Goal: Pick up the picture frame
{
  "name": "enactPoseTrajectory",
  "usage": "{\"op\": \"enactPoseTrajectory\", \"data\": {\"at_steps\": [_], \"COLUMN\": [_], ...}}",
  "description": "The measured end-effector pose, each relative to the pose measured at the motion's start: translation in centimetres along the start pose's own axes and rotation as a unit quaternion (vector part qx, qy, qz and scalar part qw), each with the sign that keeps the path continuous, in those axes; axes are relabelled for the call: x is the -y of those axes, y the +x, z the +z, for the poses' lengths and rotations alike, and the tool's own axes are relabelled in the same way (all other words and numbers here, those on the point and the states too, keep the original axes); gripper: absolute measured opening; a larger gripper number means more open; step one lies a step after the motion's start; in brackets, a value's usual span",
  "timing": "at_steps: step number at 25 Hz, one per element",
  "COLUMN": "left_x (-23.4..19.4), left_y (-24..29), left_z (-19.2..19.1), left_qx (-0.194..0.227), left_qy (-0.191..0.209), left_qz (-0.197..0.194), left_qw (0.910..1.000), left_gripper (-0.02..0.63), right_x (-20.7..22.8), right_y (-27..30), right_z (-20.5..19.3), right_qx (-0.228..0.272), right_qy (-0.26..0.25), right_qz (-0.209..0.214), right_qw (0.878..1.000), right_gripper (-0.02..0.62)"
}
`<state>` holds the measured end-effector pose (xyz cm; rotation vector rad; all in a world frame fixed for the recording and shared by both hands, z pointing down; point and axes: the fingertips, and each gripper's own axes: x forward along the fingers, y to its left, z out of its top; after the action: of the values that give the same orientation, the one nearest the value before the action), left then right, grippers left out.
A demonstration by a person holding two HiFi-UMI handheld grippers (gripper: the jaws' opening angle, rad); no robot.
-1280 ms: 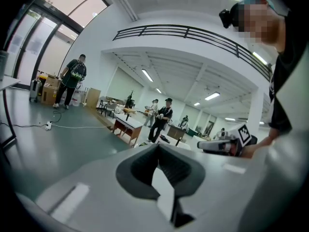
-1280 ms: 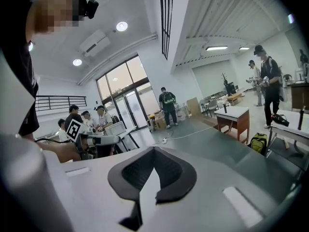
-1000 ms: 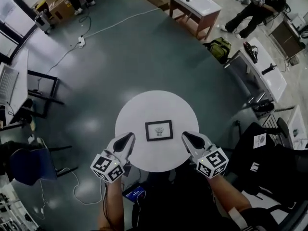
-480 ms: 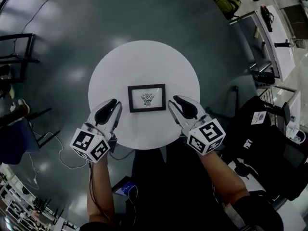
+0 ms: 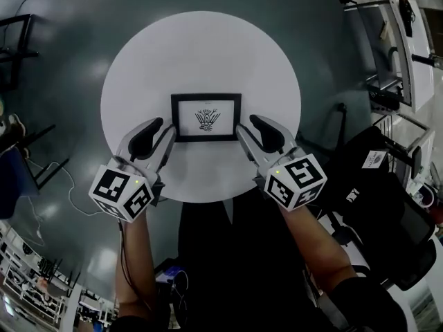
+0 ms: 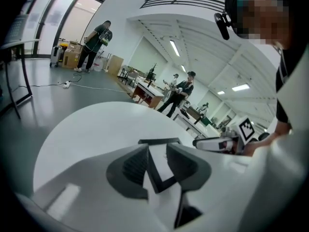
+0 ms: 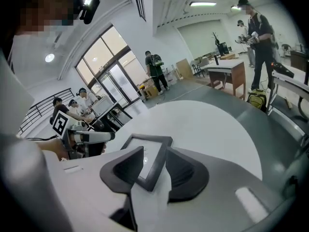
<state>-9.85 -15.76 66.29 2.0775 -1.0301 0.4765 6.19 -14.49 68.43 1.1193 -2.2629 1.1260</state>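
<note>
A black picture frame with a small dark drawing lies flat in the middle of a round white table. My left gripper is at the frame's near left corner and my right gripper is at its near right corner. Both pairs of jaws have just been opening and stand wide. In the left gripper view a corner of the frame lies between the apart jaws of the left gripper. In the right gripper view the frame likewise sits between the right gripper jaws, untouched by the pads.
A black chair with a bag stands close to the table's right. Desks line the far right, and a chair and cable sit on the floor at the left. Several people stand in the room behind, as in the left gripper view.
Both grippers have come down to the table and opened from shut. Their tips now flank the frame's near corners, and the table looks larger and closer in the head view.
</note>
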Motion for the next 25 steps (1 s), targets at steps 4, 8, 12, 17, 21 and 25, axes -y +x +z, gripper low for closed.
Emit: {"op": "enactPoseTrajectory", "data": {"at_steps": [4, 8, 12, 17, 21, 25], "left_x": [-0.6, -0.6, -0.4, -0.5, -0.6, -0.7], "left_y": [1.1, 1.4, 1.9, 2.5, 2.7, 2.9], "left_z": [-1.4, -2.5, -3.5, -4.2, -4.6, -5.0], "left_qx": [-0.024, -0.042, -0.058, -0.06, -0.071, -0.082], "left_qy": [0.005, 0.001, 0.002, 0.0, 0.014, 0.023], "left_qz": [0.01, 0.013, 0.017, 0.023, 0.033, 0.039], "left_qw": [0.9996, 0.999, 0.9982, 0.9979, 0.9969, 0.9956], "left_gripper": [0.124, 0.124, 0.123, 0.123, 0.123, 0.123], "right_x": [0.6, 0.6, 0.5, 0.6, 0.3, 0.3], "right_y": [1.1, 1.5, 1.7, 2.0, 2.4, 2.7], "right_z": [-1.1, -1.8, -2.5, -3.1, -3.1, -3.1], "right_qx": [-0.012, -0.021, -0.027, -0.03, -0.029, -0.031], "right_qy": [0.007, 0.017, 0.021, 0.02, 0.018, 0.015], "right_qz": [-0.01, -0.017, -0.021, -0.029, -0.03, -0.033], "right_qw": [1.0, 0.999, 0.999, 0.999, 0.999, 0.999], "right_gripper": [0.155, 0.158, 0.158, 0.155, 0.155, 0.152]}}
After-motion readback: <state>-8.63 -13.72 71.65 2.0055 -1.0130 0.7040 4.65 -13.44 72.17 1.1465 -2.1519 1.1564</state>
